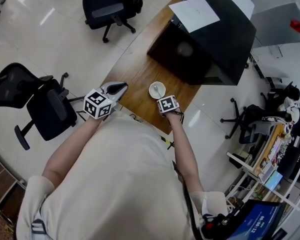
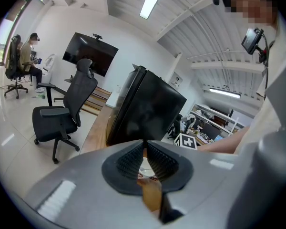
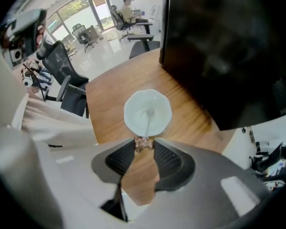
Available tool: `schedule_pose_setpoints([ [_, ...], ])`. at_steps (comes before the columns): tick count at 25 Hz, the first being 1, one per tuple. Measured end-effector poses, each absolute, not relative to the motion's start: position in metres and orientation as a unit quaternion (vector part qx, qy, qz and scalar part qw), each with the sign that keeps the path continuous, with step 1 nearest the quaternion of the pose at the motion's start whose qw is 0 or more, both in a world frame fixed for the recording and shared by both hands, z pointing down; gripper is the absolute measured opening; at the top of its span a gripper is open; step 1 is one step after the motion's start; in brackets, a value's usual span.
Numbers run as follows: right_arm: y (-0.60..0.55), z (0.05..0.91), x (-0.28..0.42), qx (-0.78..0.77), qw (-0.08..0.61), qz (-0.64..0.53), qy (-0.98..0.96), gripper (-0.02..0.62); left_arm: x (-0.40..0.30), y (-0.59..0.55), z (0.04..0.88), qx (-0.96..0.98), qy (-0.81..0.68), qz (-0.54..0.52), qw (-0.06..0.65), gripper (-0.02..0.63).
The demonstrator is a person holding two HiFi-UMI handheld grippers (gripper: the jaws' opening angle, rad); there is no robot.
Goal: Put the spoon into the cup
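Note:
A white cup point(image 3: 148, 112) stands on the wooden table point(image 3: 109, 99), seen from straight above in the right gripper view. The spoon point(image 3: 147, 123) has its bowl inside the cup, and its thin handle leans over the rim toward me. My right gripper point(image 3: 144, 144) points down just beside the cup and is shut on the handle's ornate end. In the head view the cup point(image 1: 157, 89) sits near the table's front edge, with the right gripper point(image 1: 168, 105) right next to it. My left gripper point(image 1: 115, 90) hovers over the table's left corner, jaws shut and empty point(image 2: 144, 147).
A big black box point(image 1: 205, 39) with a white sheet point(image 1: 195, 13) on top fills the far half of the table point(image 1: 135, 69), close behind the cup. Black office chairs point(image 1: 110, 6) point(image 1: 45, 106) stand on the floor to the left. Shelves point(image 1: 270, 154) stand on the right.

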State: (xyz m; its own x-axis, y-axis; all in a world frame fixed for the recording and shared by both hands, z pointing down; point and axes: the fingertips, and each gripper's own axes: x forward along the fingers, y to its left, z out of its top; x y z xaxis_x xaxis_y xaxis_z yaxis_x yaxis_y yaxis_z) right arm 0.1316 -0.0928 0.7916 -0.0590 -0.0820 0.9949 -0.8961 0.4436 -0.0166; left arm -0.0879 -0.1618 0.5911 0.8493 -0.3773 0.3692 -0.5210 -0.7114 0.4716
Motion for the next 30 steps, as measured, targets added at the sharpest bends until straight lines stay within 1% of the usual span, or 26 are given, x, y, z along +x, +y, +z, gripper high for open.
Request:
schedule_pose_setpoints([
  [25,-0.104,0.781,0.116,0.398,0.535,0.393,-0.634,0.128,-0.106,-0.164,0.595,0.918,-0.231,0.109,0.302,0.002],
  [30,-0.102,0.783,0.116,0.417,0.516,0.41,-0.626,0.129,-0.113,-0.166,0.597,0.921,-0.219,0.11,0.304,0.002],
])
